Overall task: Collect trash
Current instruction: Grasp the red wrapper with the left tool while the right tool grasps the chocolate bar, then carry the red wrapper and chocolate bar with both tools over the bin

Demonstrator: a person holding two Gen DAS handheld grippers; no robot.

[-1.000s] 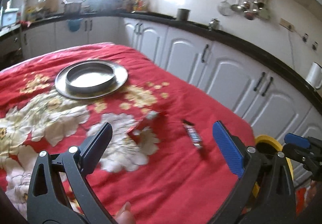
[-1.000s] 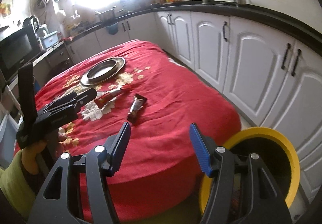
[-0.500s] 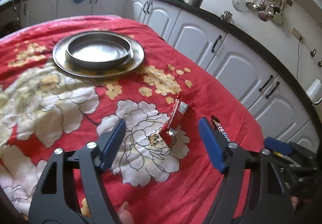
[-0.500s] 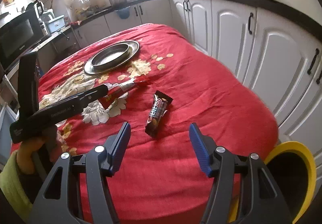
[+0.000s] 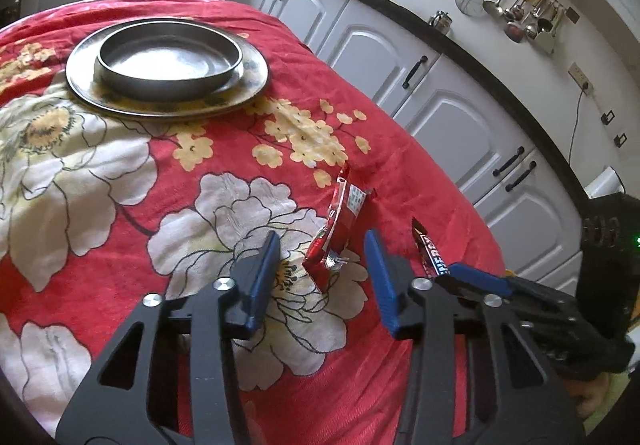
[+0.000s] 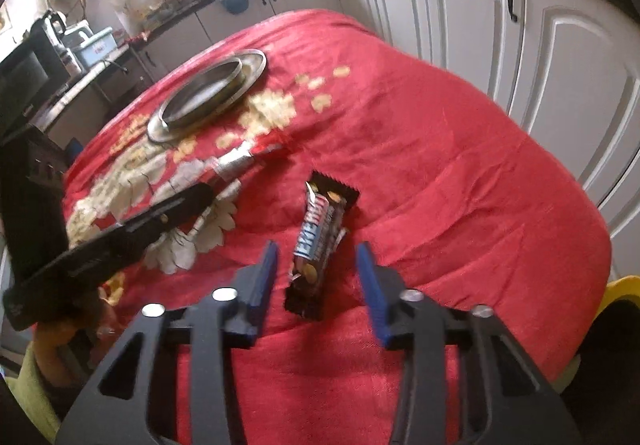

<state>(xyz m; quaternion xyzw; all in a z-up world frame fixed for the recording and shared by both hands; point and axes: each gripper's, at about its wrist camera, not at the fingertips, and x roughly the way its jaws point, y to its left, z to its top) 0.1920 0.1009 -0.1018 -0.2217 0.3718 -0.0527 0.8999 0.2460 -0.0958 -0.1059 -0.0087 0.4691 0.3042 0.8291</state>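
A red snack wrapper (image 5: 339,223) lies on the red flowered tablecloth (image 5: 132,173), its near end between the blue pads of my open left gripper (image 5: 322,247). A dark chocolate bar wrapper (image 6: 318,235) lies just right of it, seen edge-on as the bar wrapper (image 5: 430,255) in the left wrist view. My right gripper (image 6: 316,255) stands open with its fingers on either side of the bar's near end. The red wrapper (image 6: 236,163) shows blurred in the right wrist view, beyond the left gripper's body (image 6: 120,233).
A steel plate with a steel bowl (image 5: 168,61) on it stands at the far side of the table. White cabinets (image 6: 500,9) run along the right. A yellow bin rim (image 6: 622,287) shows past the table's right edge. A hand in a yellow-green sleeve (image 6: 32,389) holds the left gripper.
Both grippers have moved forward and down toward the table. The left one now straddles the red wrapper, the right one the chocolate bar wrapper. Both stay open.
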